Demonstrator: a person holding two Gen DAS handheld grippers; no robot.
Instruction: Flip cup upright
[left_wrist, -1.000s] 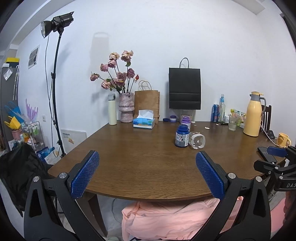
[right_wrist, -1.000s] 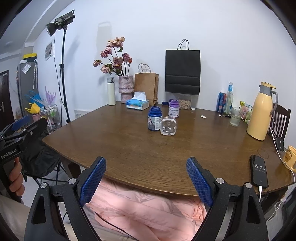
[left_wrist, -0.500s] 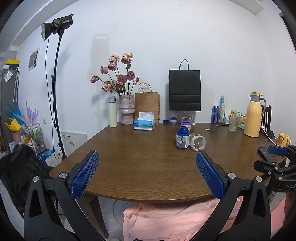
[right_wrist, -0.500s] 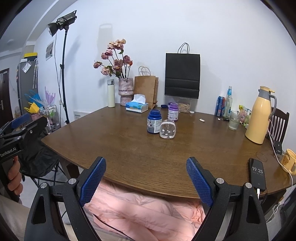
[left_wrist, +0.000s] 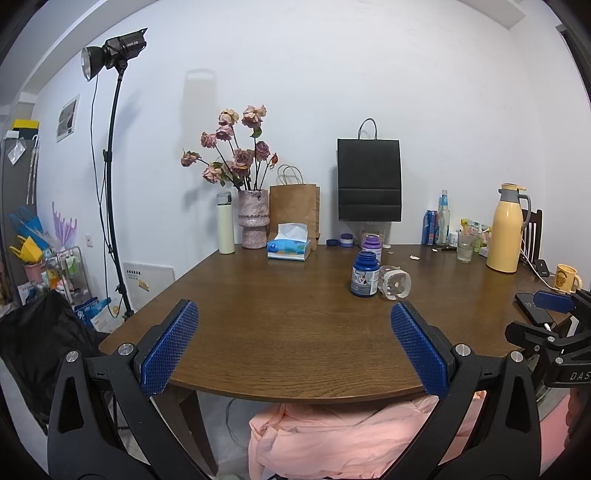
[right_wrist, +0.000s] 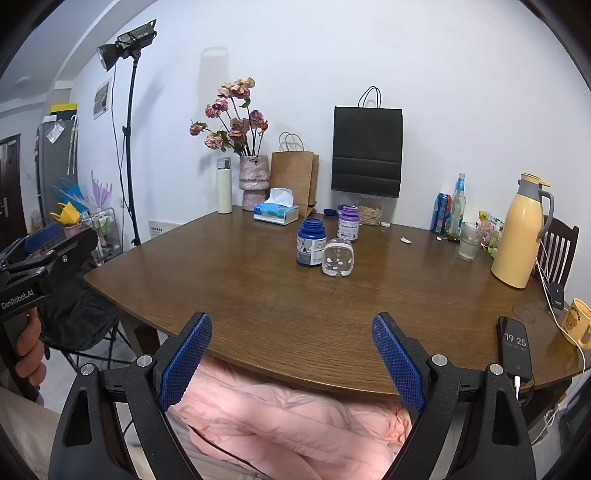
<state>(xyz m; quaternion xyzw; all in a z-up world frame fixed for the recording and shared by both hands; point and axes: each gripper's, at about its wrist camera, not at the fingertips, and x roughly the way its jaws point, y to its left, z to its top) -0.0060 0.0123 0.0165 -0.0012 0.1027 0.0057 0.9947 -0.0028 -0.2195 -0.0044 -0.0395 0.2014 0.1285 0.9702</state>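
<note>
A clear glass cup (left_wrist: 394, 283) lies on its side on the brown table (left_wrist: 295, 325), touching or right beside a dark blue bottle (left_wrist: 364, 273). In the right wrist view the cup (right_wrist: 338, 258) lies with its base toward me, right of the blue bottle (right_wrist: 311, 242). My left gripper (left_wrist: 293, 345) is open and empty at the table's near edge, well short of the cup. My right gripper (right_wrist: 291, 360) is open and empty, also at the near edge. The left gripper shows at the left of the right wrist view (right_wrist: 40, 247).
A purple bottle (right_wrist: 348, 223), tissue box (right_wrist: 276, 213), flower vase (right_wrist: 254, 182), paper bags (right_wrist: 366, 146), a yellow thermos (right_wrist: 522, 230), a glass (right_wrist: 469, 242), a phone (right_wrist: 515, 347) and a yellow mug (right_wrist: 578, 325) stand on the table. A pink coat (right_wrist: 295, 421) lies below the near edge.
Both views have shifted slightly: the table and cup sit a little lower in the frames. Both grippers stay open; the cup has not moved.
</note>
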